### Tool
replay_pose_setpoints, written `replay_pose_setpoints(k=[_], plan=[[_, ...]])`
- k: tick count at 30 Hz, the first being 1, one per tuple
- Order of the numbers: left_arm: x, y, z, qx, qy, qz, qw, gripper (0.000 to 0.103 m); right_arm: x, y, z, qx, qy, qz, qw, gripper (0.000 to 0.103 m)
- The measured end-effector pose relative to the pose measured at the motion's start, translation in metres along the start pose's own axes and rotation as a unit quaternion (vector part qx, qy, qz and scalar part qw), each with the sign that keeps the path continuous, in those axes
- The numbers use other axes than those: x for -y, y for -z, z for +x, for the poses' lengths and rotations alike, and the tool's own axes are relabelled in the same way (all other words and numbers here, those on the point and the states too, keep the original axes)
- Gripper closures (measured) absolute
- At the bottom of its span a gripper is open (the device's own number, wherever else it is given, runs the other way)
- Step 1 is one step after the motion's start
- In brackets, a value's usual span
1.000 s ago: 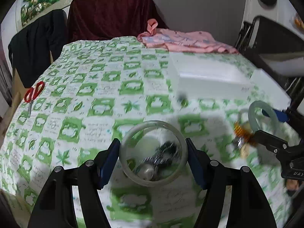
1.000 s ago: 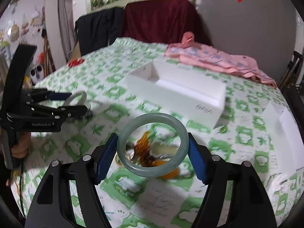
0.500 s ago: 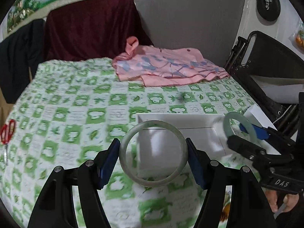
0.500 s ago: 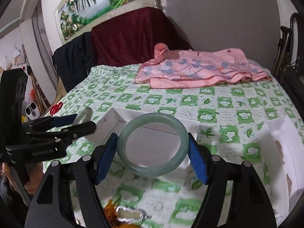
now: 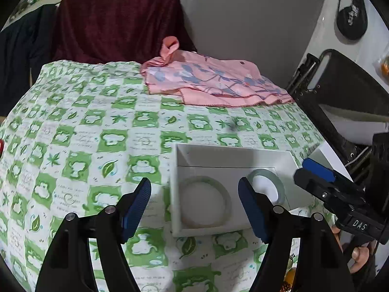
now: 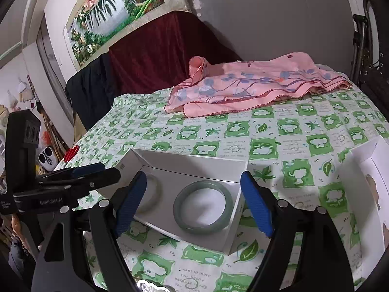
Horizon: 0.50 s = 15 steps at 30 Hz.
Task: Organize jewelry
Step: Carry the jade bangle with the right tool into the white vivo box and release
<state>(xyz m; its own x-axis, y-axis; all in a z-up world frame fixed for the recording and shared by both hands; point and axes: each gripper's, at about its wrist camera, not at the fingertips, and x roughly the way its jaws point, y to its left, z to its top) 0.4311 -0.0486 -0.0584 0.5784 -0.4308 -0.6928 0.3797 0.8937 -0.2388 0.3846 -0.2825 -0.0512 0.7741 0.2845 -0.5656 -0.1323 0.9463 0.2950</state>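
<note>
A white open box lies on the green-checked tablecloth; it also shows in the right wrist view. Two jade bangles lie flat inside it: a pale one, also in the right wrist view, and a darker green one, also in the right wrist view. My left gripper is open and empty just above the box's near left side. My right gripper is open and empty over the darker bangle. Each gripper shows in the other's view, the right one and the left one.
A pink floral cloth lies at the table's far side. The white box lid stands at the right. Red scissors lie at the left edge. More jewelry lies near the front edge. A dark red drape hangs behind.
Both grippers carried their bangles over the box and opened. Both bangles now lie in the box and both grippers are empty.
</note>
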Motion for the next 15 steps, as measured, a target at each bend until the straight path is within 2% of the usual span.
replay_pose_setpoints(k=[7,15], plan=[[-0.004,0.007,-0.005,-0.001,-0.022,0.004,0.9997,0.030,0.007,0.006,-0.011,0.002,0.010,0.023,1.000,0.028],[0.002,0.023,-0.013,-0.012,-0.018,0.019,0.9996,0.030,0.012,0.018,-0.022,-0.016,0.010,0.044,0.999,0.024]])
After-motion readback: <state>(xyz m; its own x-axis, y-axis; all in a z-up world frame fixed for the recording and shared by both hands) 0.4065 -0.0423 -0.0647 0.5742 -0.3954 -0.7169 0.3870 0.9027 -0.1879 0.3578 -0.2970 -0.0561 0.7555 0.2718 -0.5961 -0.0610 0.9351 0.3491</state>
